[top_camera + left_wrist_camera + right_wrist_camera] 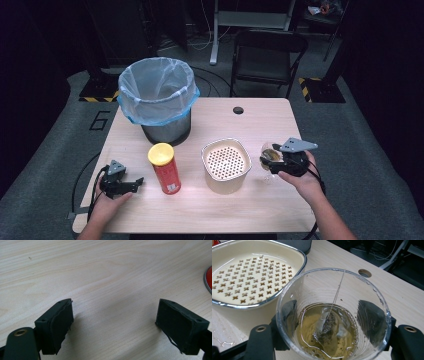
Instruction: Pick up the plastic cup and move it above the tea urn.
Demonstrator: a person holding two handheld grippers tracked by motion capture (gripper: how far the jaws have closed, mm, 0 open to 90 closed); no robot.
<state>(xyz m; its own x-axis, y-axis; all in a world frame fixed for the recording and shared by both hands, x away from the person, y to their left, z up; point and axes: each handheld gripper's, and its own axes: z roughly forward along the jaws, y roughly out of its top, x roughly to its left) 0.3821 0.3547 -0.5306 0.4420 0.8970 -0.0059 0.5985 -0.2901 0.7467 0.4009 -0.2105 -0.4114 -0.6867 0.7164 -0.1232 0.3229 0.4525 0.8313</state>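
Note:
My right gripper (272, 161) is shut on a clear glass (333, 315) that holds yellow-brown tea and a tea bag (327, 326) on a string. The same glass (270, 154) stands at the table's right, just right of a cream strainer bowl (226, 165) with a perforated insert (242, 281). My left gripper (135, 182) rests low at the table's front left, open, with bare wood between its jaws (115, 322). A red can with a yellow lid (164, 167) stands just right of it, and its red base edge (208, 278) shows at the right of the left gripper view.
A metal bin lined with a clear blue-rimmed bag (157, 97) stands at the back left of the wooden table (260, 125). A cable hole (238, 110) sits near the far edge. A black folding chair (267, 60) stands beyond the table.

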